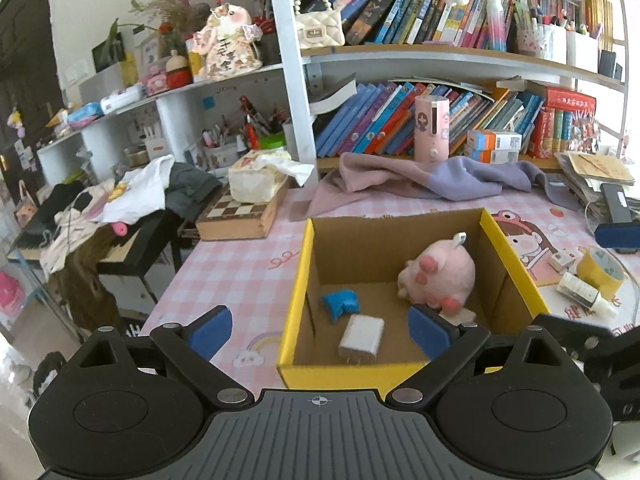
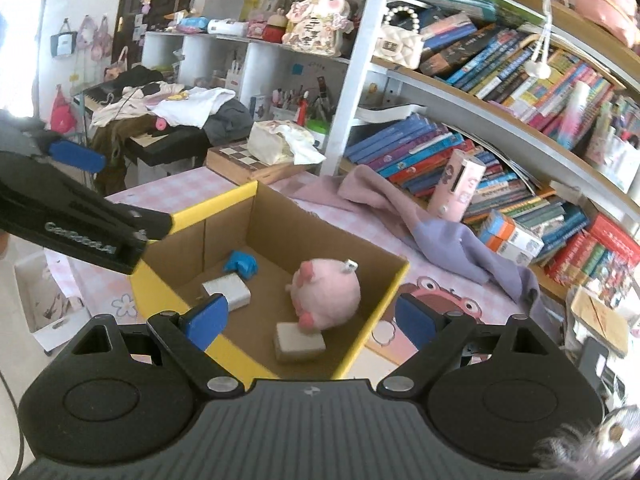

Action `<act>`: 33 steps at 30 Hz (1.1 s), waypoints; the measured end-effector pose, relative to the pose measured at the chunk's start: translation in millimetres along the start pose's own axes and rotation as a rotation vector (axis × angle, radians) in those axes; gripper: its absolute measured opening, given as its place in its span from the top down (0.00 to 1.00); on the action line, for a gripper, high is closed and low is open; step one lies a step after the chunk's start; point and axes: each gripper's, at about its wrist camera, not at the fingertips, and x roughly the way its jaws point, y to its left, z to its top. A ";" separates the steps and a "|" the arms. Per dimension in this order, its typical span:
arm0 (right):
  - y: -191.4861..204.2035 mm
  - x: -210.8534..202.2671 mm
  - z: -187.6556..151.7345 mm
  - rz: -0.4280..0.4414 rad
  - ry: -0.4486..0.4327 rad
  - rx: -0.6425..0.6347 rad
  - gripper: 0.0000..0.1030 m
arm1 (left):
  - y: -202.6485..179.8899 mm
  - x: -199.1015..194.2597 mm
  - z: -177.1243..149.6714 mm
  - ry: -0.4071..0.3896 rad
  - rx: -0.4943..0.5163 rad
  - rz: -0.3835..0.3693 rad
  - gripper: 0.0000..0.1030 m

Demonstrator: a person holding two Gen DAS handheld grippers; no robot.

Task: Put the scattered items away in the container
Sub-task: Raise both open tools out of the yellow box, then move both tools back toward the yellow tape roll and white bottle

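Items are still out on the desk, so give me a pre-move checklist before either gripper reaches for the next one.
1. Left gripper empty, open: ok.
2. Right gripper empty, open: ok.
3. Cardboard box upright, room left inside: ok.
4. Pink plush, white charger, blue item inside box: ok.
5. Tape roll, small bottle, small white plug tidied: not ok, beside box.
6. Everything else stray found: cannot tell.
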 end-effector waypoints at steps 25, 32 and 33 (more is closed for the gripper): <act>-35.4 -112.5 -106.3 -0.247 -0.030 0.278 0.12 | -70.2 -70.8 -65.3 -0.046 -0.084 -0.119 0.06; -44.0 -128.2 -139.5 -0.308 0.038 0.337 0.12 | -97.3 -71.1 -86.0 0.006 -0.050 -0.188 0.06; -44.7 -129.6 -143.6 -0.312 0.046 0.348 0.12 | -100.5 -70.7 -89.0 0.016 -0.039 -0.192 0.06</act>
